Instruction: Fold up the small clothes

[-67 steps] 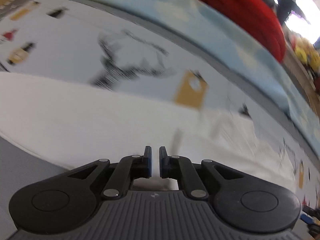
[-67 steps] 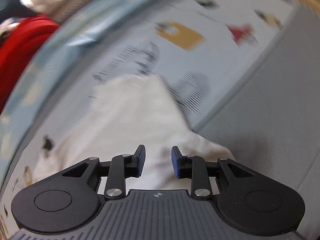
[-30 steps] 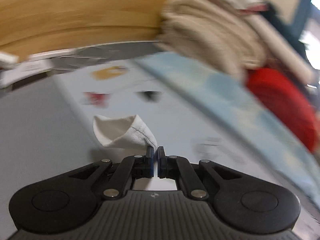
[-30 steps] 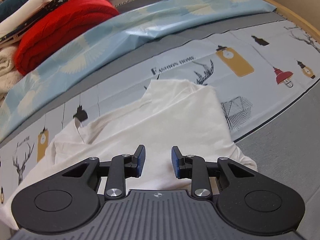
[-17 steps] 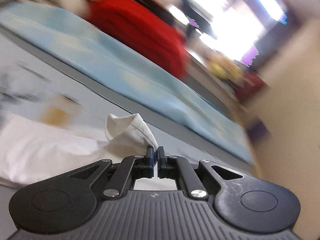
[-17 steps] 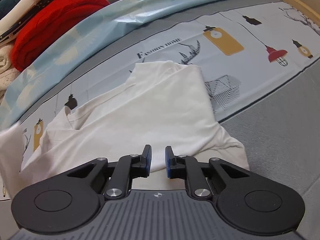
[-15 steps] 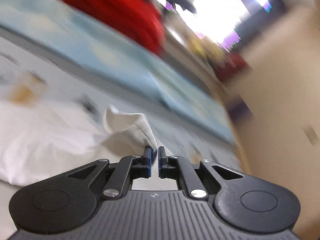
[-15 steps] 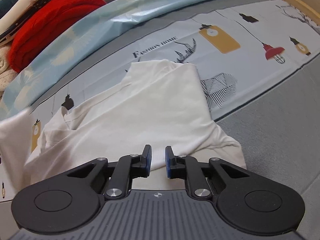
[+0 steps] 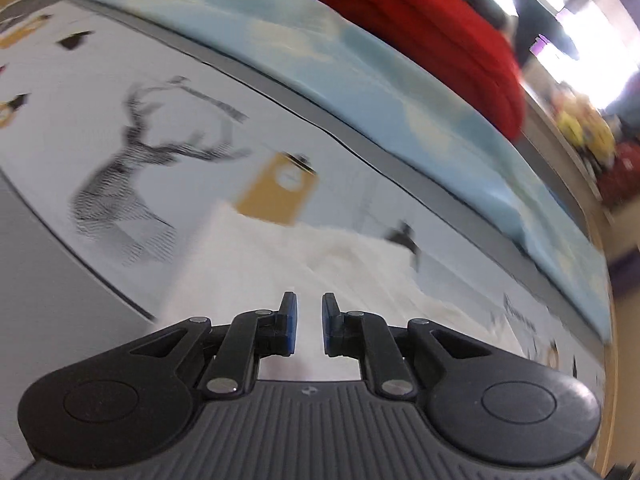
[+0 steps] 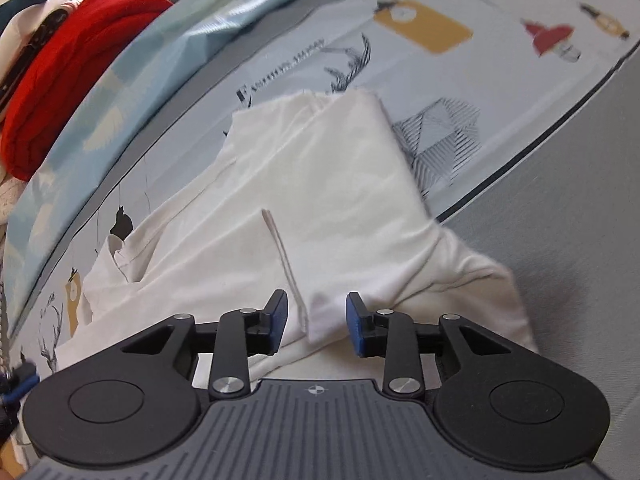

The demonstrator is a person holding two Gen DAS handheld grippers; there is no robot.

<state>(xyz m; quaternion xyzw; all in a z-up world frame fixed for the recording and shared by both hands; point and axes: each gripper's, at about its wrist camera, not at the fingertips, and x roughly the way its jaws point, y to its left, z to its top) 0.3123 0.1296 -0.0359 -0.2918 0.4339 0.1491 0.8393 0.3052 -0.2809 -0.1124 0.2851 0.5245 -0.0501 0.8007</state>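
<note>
A small white shirt (image 10: 304,184) lies on a printed sheet, with one sleeve folded over its middle so a hem edge (image 10: 280,248) runs down the front. My right gripper (image 10: 312,312) is open just above the near edge of the shirt, with a fold of cloth between the fingers but not clamped. In the left wrist view the same white shirt (image 9: 320,264) is blurred. My left gripper (image 9: 306,320) is open a little and empty, low over the cloth.
The printed sheet (image 10: 440,32) with deer, lamps and tags lies on a grey surface (image 10: 560,200). A light blue cloth (image 10: 168,52) runs along the far side. Behind it is a stack of folded clothes with a red one (image 10: 72,64).
My left gripper carried a white sleeve over the shirt, then let it go and opened. My right gripper opened wider. The sleeve now lies folded on the shirt.
</note>
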